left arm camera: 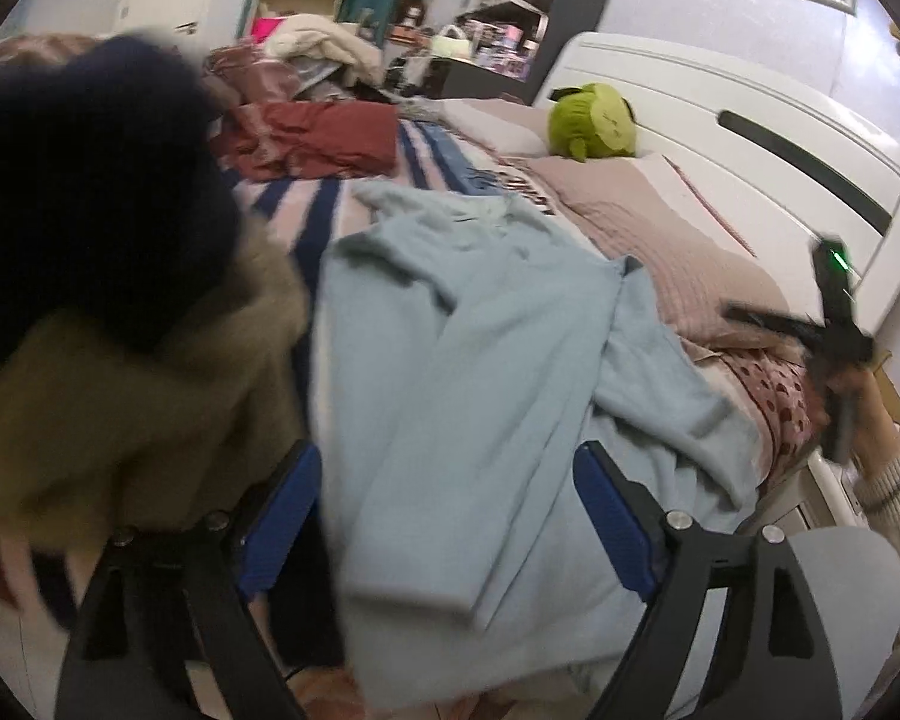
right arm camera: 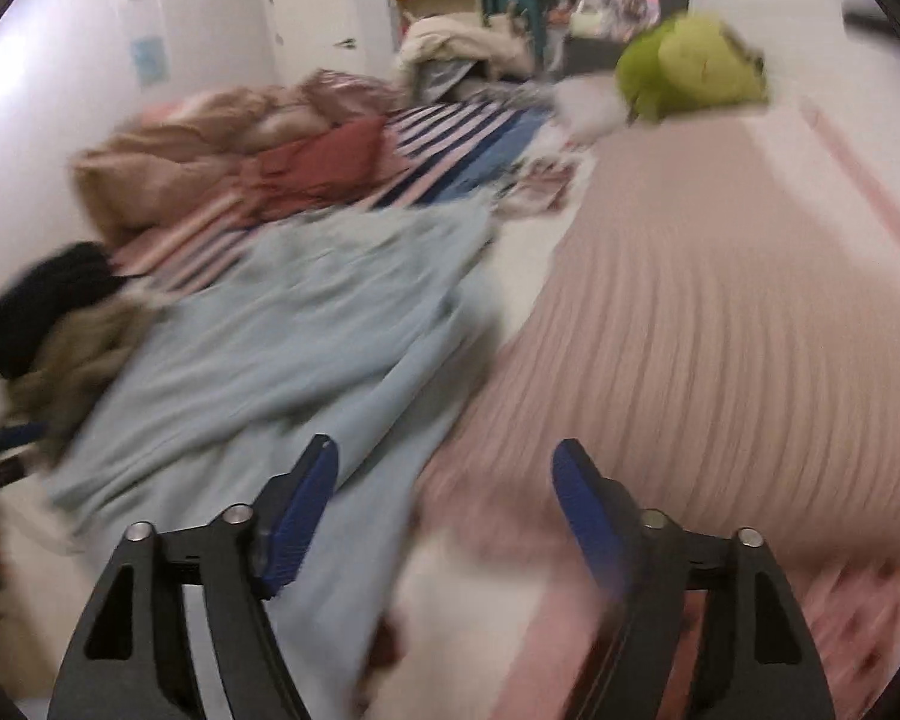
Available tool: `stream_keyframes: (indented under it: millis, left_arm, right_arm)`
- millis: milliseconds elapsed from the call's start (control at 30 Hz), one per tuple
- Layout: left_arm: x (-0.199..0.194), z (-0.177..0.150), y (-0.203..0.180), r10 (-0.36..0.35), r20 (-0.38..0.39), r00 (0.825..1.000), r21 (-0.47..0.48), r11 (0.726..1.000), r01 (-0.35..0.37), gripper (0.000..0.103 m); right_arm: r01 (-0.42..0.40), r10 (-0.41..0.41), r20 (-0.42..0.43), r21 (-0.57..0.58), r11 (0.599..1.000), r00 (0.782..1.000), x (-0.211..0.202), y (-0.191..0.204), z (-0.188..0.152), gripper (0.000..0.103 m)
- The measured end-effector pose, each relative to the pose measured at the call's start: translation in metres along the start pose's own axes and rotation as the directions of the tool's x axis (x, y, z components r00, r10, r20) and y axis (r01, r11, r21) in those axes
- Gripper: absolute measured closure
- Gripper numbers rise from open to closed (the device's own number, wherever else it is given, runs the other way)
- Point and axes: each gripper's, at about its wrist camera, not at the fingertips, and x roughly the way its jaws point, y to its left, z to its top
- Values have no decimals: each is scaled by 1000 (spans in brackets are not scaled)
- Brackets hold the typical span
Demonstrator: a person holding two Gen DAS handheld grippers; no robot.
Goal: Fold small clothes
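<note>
A light blue garment [left arm camera: 480,360] lies spread and rumpled on the bed, its near hem hanging toward me. My left gripper [left arm camera: 450,516] is open and empty, its blue pads either side of the garment's near part, just above it. In the right wrist view the same garment [right arm camera: 282,348] lies to the left. My right gripper [right arm camera: 444,498] is open and empty, above the garment's right edge and a pink ribbed cover [right arm camera: 720,330]. The right gripper also shows at the far right of the left wrist view [left arm camera: 834,324], held in a hand.
A dark navy and olive pile of clothes [left arm camera: 90,276] sits close on the left. Red cloth [left arm camera: 318,138] and a striped blanket [left arm camera: 438,150] lie farther back. A green plush toy [left arm camera: 594,120] rests by the white headboard [left arm camera: 750,138]. Shelves stand beyond.
</note>
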Motion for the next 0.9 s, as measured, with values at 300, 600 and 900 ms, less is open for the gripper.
stream_keyframes:
  millis: [300,600,900]
  left_arm:
    - [-3,-51,29,21,-14,1000,-177,984,-23,19]
    - [12,-80,40,-55,-7,998,-327,944,50,20]
    - [24,-71,17,-38,-12,999,-296,955,33,20]
  right_arm:
    - [-263,263,19,134,955,965,-23,10,-115,32]
    - [-306,314,-12,195,932,949,-13,14,-142,55]
    - [-369,372,22,189,910,928,-3,20,-137,64]
